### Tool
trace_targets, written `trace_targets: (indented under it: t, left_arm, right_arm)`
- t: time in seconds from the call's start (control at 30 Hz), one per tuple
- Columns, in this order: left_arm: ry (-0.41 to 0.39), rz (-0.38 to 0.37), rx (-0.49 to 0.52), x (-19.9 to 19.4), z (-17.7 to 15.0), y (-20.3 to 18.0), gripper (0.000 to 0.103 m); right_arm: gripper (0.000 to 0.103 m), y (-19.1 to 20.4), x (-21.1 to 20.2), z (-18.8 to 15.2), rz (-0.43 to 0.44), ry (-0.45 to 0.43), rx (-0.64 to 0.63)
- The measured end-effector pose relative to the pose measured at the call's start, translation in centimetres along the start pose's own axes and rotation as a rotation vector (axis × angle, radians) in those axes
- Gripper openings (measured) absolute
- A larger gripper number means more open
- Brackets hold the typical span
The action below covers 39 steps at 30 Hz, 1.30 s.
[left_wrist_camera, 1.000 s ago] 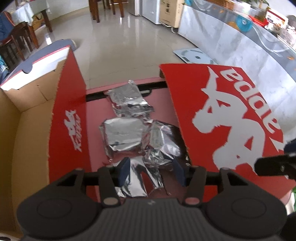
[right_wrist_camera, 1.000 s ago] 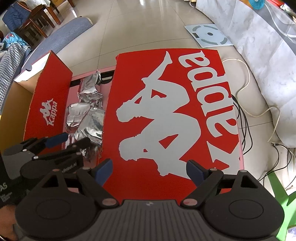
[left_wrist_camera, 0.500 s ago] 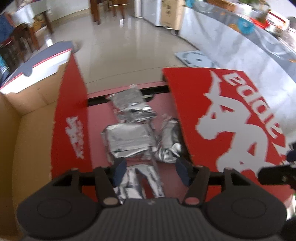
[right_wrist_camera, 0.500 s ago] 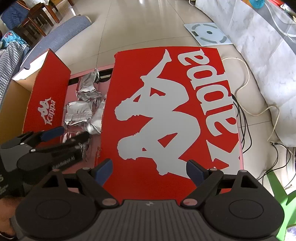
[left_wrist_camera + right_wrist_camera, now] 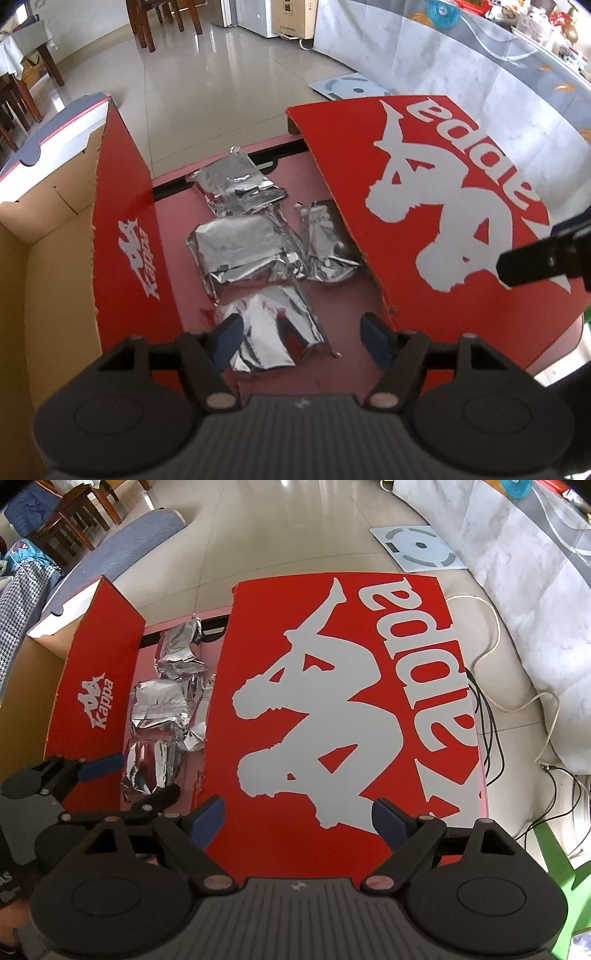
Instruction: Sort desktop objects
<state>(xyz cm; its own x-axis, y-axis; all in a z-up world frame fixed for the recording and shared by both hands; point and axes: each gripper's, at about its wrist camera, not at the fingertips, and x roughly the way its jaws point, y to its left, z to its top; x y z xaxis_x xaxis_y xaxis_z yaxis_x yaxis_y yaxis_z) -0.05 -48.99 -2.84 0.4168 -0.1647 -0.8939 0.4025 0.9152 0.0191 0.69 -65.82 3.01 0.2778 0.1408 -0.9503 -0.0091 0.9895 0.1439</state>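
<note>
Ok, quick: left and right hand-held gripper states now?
Left hand-held gripper: open, empty, over a crinkled silver foil packet.
Right hand-held gripper: open, empty.

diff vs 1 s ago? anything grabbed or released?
Nothing grabbed or released. The left gripper pulled back slightly from the foil packets, both jaws open throughout. The rightmost packet looks shifted or flattened. The right gripper stayed open over the red lid.

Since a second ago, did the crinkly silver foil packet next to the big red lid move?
Yes. The crinkly silver foil packet slid toward the big red cardboard lid, away from the flat foil packet it overlapped.
</note>
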Motion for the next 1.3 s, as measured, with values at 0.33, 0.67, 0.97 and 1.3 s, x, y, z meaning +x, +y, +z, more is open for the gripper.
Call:
trace_targets:
  t: [0.33, 0.67, 0.97, 1.3]
  left_arm:
    - [0.01, 0.07, -0.126, 1.4, -1.0, -0.7, 0.075]
    - [-0.013, 0.065, -0.198, 1.7, -1.1, -0.6, 0.081]
    - [0.029, -0.023, -0.181, 0.8, -2.0, -0.9, 0.08]
    - [0.005, -0.011, -0.126, 0.0, -2.2, -0.5, 0.079]
  right_arm:
    - [0.086, -0.2, -0.1, 0.0, -0.001, 0.002, 0.008]
    - [0.086, 0.1, 0.0, 0.1, -0.009, 0.009, -0.001]
    - [0.086, 0.4, 0.3, 0.2, -0.016, 0.013, -0.009]
    - [0.086, 0.8, 1.6, 0.0, -0.052, 0.056, -0.033]
